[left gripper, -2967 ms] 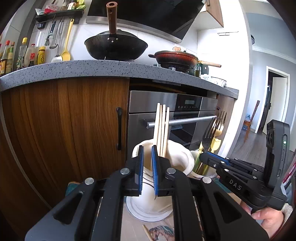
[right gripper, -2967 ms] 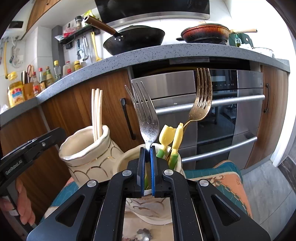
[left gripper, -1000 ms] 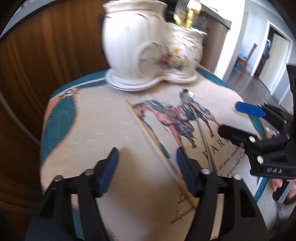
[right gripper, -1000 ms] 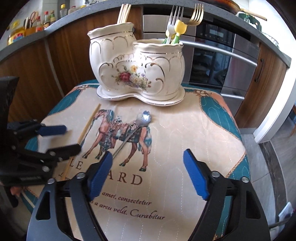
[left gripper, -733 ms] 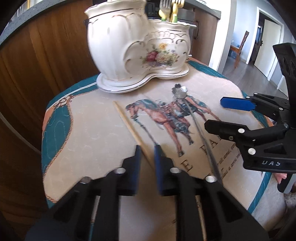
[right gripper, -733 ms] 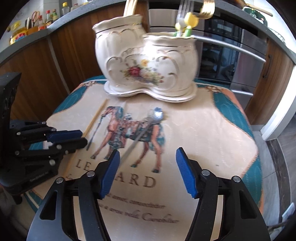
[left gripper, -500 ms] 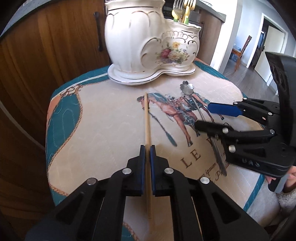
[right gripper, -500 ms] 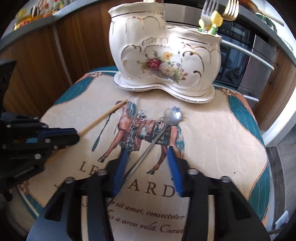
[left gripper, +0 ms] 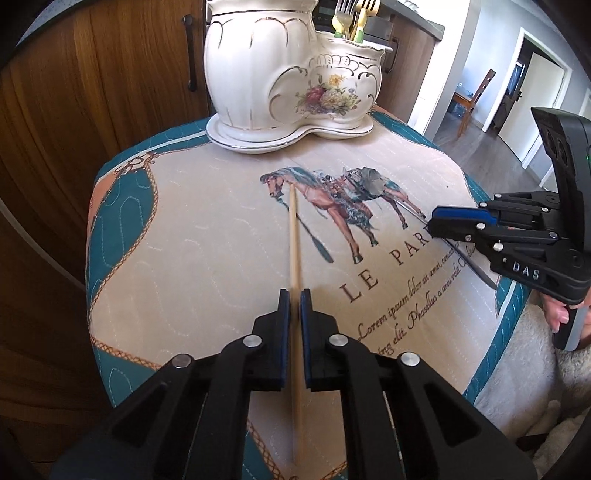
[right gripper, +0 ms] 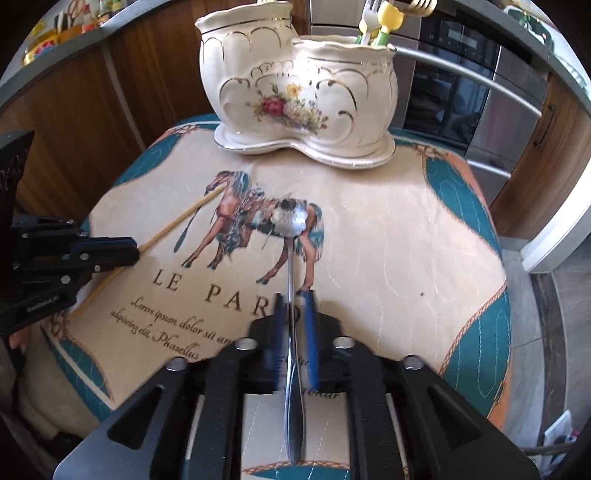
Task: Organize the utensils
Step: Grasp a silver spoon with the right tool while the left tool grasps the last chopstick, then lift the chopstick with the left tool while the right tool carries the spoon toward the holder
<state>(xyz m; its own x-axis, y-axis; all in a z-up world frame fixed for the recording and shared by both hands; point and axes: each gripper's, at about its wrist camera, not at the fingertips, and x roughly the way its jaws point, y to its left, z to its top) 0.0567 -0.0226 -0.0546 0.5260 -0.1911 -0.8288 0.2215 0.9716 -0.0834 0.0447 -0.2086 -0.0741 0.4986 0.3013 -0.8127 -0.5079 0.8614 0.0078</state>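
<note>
A wooden chopstick (left gripper: 293, 240) lies on the horse-print cloth, and my left gripper (left gripper: 294, 299) is shut on it near its close end. From the right wrist view that gripper (right gripper: 129, 247) sits at the left, gripping the chopstick (right gripper: 177, 221). A metal spoon (right gripper: 291, 273) lies with its bowl on the horse picture. My right gripper (right gripper: 295, 299) straddles its handle and the jaws are closing, a slim gap still showing beside the handle. The white floral utensil holder (right gripper: 295, 85) stands at the back with forks (right gripper: 380, 18) in its right cup.
The quilted cloth (left gripper: 184, 240) covers a small round table whose edges fall away on all sides. Wooden cabinet doors (left gripper: 110, 74) and a steel oven (right gripper: 480, 92) stand close behind the holder. A person's hand (left gripper: 554, 314) holds the right gripper.
Both grippers dropped from the holder to the cloth. The left jaws went from wide apart to shut on the chopstick. The right jaws narrowed around the spoon handle.
</note>
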